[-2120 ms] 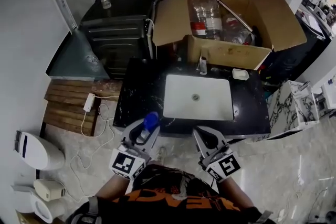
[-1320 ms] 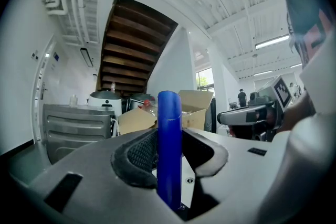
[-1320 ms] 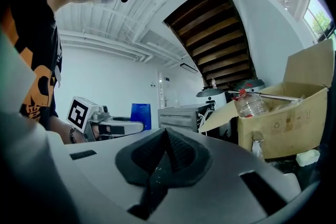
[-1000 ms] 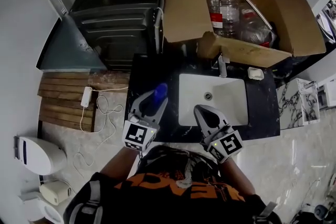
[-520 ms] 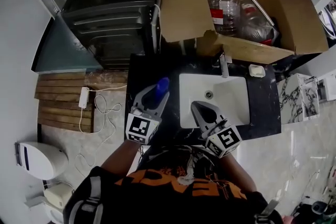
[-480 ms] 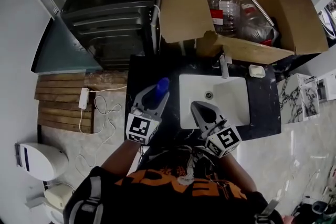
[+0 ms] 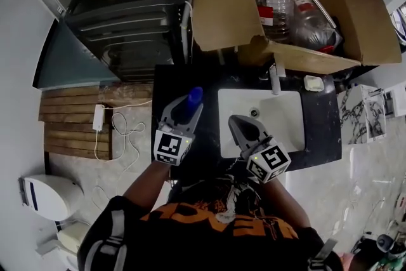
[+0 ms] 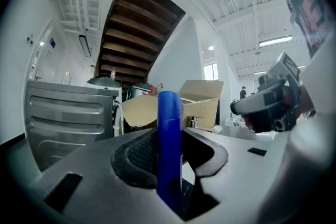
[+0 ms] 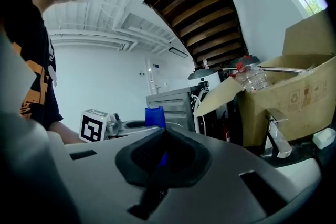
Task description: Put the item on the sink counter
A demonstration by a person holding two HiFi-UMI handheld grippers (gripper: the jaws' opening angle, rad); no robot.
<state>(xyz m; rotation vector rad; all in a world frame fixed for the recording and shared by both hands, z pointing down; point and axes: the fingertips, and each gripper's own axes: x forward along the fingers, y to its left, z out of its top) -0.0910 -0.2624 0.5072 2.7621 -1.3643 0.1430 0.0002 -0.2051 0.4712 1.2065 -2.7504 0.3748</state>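
My left gripper [image 7: 187, 108] is shut on a blue tube-shaped item [image 7: 191, 102], which stands upright between the pads in the left gripper view [image 8: 169, 113]. It hangs over the left part of the black sink counter [image 7: 166, 82]; whether the item touches the counter is hidden. My right gripper [image 7: 233, 119] is shut and holds nothing, over the left rim of the white sink basin [image 7: 282, 120]. In the right gripper view its jaws [image 9: 165, 135] meet, and the blue item [image 9: 155, 115] shows beyond them.
An open cardboard box [image 7: 219, 9] with plastic bottles [image 7: 271, 0] stands behind the counter. A faucet [image 7: 274, 79] and a soap dish [image 7: 313, 82] sit at the basin's back. A dark metal cabinet [image 7: 127, 28] stands at the left. A cable [image 7: 120, 130] and a toilet [image 7: 47, 197] are on the floor.
Both grippers have moved forward over the counter, the left one carrying the blue item. The right gripper now reaches over the basin's left rim. Neither grip has changed.
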